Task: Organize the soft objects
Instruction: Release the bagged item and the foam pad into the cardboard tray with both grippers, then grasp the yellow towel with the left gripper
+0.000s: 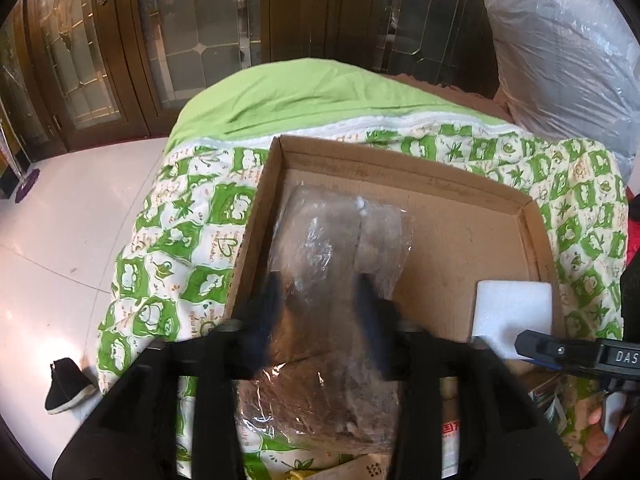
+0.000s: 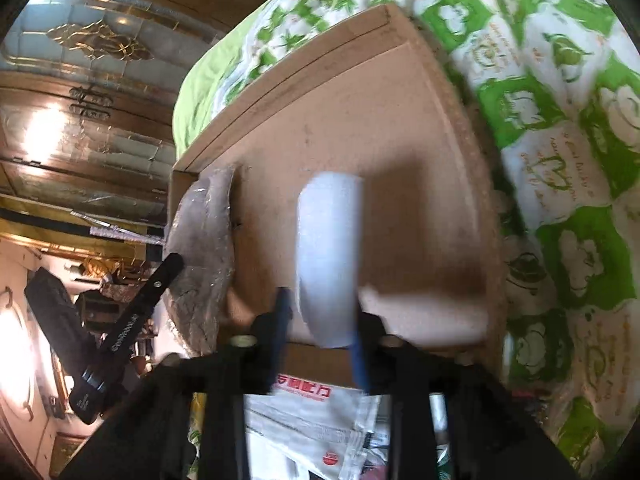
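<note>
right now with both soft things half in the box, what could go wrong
1. The plastic-wrapped plush lies across the near edge of the cardboard box, partly outside; released by the left hand-held gripper, it might slide out.
2. The box sits on a soft green quilt, so pushing could tilt it.
3. The white foam block in the right hand-held gripper looks squashy and may slip.

Dark wooden doors with leaded glass panels point(image 1: 192, 32) stand behind a glossy white tiled floor point(image 1: 60, 240); sunlight glares off both.

My L gripper point(image 1: 316, 292): fingers clamped on load. My R gripper point(image 2: 320, 312): rolled sideways, also clamped.
</note>
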A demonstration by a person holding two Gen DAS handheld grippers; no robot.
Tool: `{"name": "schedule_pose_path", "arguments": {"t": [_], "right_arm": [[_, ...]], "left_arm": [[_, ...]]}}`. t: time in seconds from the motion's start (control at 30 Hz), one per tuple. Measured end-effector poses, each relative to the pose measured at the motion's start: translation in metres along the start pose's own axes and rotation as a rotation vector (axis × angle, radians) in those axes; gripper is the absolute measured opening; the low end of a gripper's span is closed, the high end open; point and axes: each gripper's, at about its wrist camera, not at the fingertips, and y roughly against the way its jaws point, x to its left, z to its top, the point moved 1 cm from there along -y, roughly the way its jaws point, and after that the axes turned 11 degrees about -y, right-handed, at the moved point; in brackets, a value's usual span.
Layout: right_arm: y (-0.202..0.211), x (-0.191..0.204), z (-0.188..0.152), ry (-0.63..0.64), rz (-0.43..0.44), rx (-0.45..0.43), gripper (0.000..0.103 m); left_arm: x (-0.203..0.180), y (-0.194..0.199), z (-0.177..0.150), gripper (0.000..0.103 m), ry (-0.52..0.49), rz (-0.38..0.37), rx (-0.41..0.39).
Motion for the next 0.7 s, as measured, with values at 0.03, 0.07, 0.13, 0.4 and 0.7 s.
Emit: {"name": "schedule_pose_path", "arguments": {"t": [0.03,0.07,0.13,0.4,0.7], "right_arm": [[0.002,0.001,-0.001,0.001,0.004,-0.005,0.050],[0.004,0.001,-0.002,0.006,-0.003,-0.014,0.053],[0.015,0.003,-0.007,0.029,-0.022,-0.057,0.058],[0.066,-0.011,-0.030,0.109,-0.070,-0.268,0.063],[0.059,-0.011,-0.055,0.178,-0.096,-0.258,0.063]], "left_arm": [[0.000,0.002,0.001,0.060,0.001,0.000,-0.007],[0.000,0.005,0.002,0.060,0.002,0.002,-0.014],[0.001,0.010,0.002,0.060,0.003,0.005,-0.017],[0.011,0.058,-0.028,0.060,-0.005,0.015,-0.066],[0.030,0.093,-0.109,0.060,0.097,0.002,-0.042]]}}
